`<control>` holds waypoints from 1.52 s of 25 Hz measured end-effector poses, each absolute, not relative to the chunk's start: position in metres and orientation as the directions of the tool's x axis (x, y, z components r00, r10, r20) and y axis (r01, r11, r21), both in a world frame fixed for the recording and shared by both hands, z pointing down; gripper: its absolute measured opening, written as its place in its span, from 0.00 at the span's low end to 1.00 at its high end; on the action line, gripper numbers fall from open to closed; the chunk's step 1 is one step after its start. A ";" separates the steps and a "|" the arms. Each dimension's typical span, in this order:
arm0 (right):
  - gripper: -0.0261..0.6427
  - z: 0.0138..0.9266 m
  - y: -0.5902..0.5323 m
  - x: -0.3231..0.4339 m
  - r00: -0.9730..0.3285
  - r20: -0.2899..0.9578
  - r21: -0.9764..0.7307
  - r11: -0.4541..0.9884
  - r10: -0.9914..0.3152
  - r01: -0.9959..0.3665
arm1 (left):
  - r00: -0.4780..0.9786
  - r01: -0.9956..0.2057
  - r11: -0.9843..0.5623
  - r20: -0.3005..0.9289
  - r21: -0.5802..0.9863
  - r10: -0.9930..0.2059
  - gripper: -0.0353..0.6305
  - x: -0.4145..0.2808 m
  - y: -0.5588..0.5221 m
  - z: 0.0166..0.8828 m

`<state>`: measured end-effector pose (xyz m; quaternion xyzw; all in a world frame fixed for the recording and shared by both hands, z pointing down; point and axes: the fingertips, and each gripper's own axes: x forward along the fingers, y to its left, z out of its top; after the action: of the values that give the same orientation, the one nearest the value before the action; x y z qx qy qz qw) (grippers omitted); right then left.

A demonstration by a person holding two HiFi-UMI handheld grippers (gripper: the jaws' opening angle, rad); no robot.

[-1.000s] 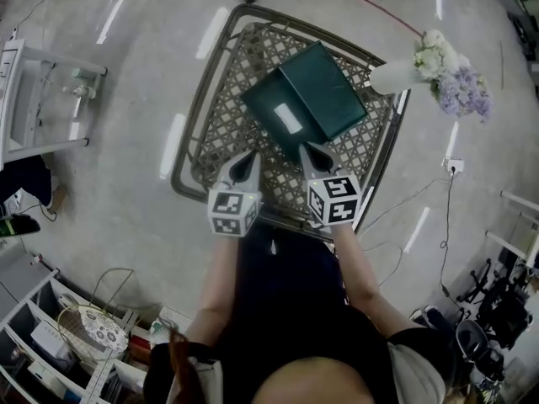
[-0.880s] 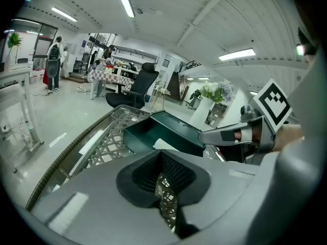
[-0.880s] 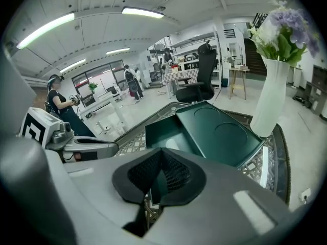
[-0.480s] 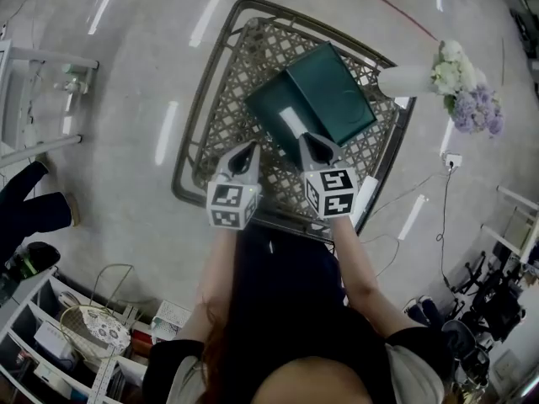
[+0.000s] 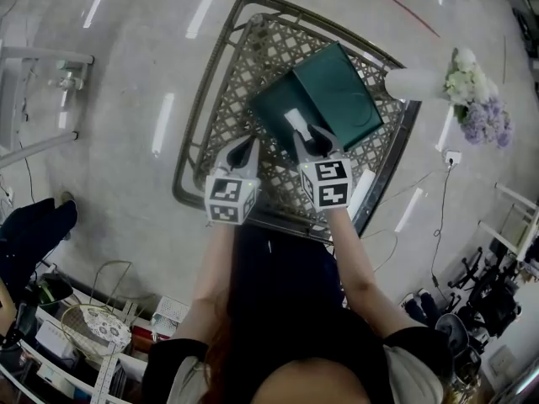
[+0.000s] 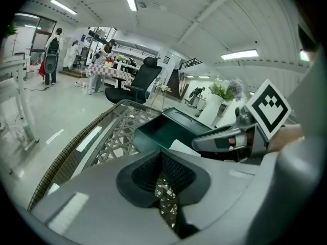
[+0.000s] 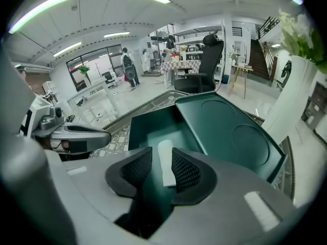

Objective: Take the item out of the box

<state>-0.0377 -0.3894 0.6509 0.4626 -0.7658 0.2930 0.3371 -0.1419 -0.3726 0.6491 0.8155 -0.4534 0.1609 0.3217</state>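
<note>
Found a dark green rectangular box [image 5: 274, 110] open near the middle of the brownish woven lattice table [image 5: 232, 82], its flat green lid [image 5: 341, 99] tilted up on the side toward the right corner. Saw the narrow white flat item [image 5: 295, 122] inside the box. Held the right gripper [image 5: 313, 137] at the near edge of the box, jaws opening, with the white item between the pads and a gap at the left pad. Held the left gripper [image 5: 244, 151] just beside it, over bare lattice toward the near edge of the table, jaws together with nothing in them. Noted a white vase [image 5: 413, 82] with pale flowers [image 5: 476, 99] at the right corner.
</note>
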 end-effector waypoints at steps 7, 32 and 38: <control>0.29 0.672 -0.394 -0.041 -0.300 0.824 -0.061 0.451 -0.481 -0.890 | 0.543 -0.839 -0.378 0.556 0.391 -0.630 0.07 -0.146 -0.377 0.658; 0.33 0.712 -0.399 -0.053 -0.232 0.906 -0.036 0.481 -0.354 -0.876 | 0.526 -0.849 -0.348 0.568 0.397 -0.633 0.07 -0.164 -0.370 0.672; 0.26 0.713 -0.400 -0.053 -0.216 0.904 -0.028 0.456 -0.368 -0.890 | 0.530 -0.846 -0.353 0.563 0.399 -0.634 0.07 -0.165 -0.369 0.672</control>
<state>-0.0525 -0.3998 0.7128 0.4341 -0.7242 0.2894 0.4510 -0.1652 -0.3693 0.6721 0.8073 -0.4582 0.1577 0.3367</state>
